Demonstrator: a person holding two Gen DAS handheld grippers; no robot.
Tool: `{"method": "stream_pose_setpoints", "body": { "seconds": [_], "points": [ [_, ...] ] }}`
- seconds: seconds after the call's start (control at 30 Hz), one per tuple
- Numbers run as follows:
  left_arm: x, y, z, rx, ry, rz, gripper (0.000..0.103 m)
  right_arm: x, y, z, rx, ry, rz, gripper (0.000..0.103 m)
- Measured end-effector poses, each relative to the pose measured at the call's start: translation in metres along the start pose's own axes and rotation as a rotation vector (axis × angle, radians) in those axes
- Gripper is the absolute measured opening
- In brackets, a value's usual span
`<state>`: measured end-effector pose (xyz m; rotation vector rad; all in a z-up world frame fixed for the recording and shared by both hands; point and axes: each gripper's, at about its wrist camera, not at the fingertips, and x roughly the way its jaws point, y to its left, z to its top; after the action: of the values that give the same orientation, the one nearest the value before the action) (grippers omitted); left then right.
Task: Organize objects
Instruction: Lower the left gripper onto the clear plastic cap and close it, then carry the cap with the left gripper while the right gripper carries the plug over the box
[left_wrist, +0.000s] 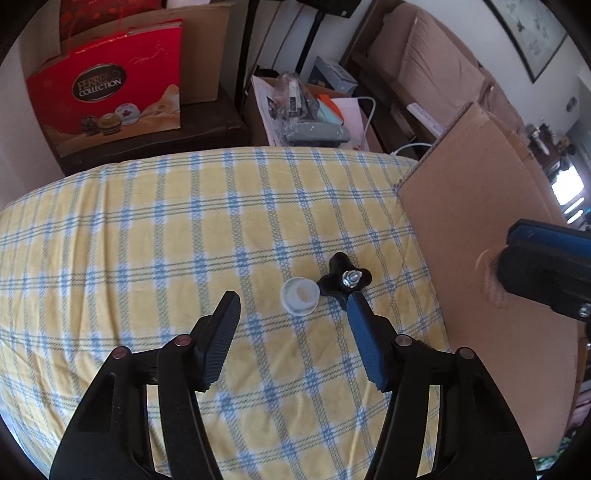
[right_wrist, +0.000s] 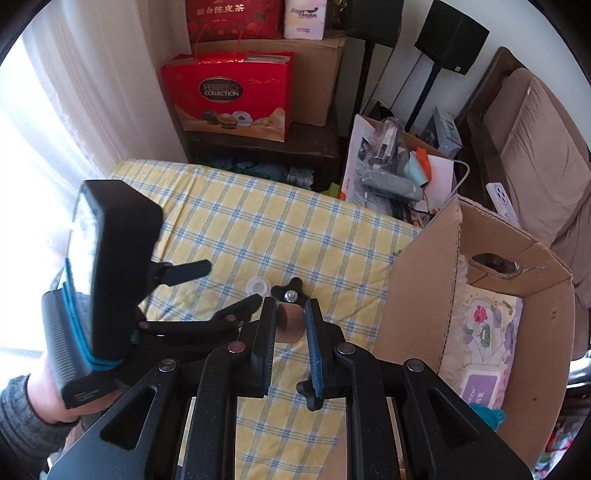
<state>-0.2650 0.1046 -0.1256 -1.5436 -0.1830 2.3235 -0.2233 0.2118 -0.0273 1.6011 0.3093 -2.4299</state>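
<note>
Left wrist view: my left hand-held gripper (left_wrist: 291, 332) hangs released over the checked desk (left_wrist: 147, 240), its jaws apart either side of the white cap (left_wrist: 300, 295), not touching it. The black star knob (left_wrist: 345, 282) lies just beside the cap. My right hand-held gripper (right_wrist: 290, 321) is clenched on a small brown cylinder (right_wrist: 290, 323). The cardboard box (right_wrist: 417, 295), well right of the cap, already holds a wipes pack (right_wrist: 480, 386). I judge the job partway done: cylinder, cap and knob remain.
</note>
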Motion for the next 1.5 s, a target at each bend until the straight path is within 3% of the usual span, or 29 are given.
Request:
{"method": "stream_pose_setpoints", "body": {
  "seconds": [0.13, 0.33, 0.57, 0.8, 1.17, 1.5],
  "points": [
    [0.013, -0.009, 0.001, 0.016, 0.015, 0.017, 0.052, -0.004, -0.006, -0.002, 0.012, -0.011, 0.014, 0.015],
    [0.024, -0.015, -0.001, 0.051, 0.023, 0.061, 0.023, -0.01, -0.012, -0.007, 0.018, -0.022, 0.025, 0.015],
    [0.008, -0.017, -0.002, 0.067, 0.006, 0.02, 0.022, -0.022, -0.018, -0.012, 0.028, -0.039, 0.036, 0.015],
    [-0.047, -0.033, 0.0, 0.11, -0.061, -0.012, 0.023, -0.049, -0.024, -0.02, 0.041, -0.08, 0.055, 0.015],
    [-0.119, -0.1, 0.0, 0.234, -0.129, -0.088, 0.023, -0.099, -0.05, -0.039, 0.098, -0.144, 0.021, 0.015],
    [-0.128, -0.16, -0.012, 0.301, -0.119, -0.153, 0.023, -0.114, -0.092, -0.081, 0.18, -0.128, -0.024, 0.015]
  ]
}}
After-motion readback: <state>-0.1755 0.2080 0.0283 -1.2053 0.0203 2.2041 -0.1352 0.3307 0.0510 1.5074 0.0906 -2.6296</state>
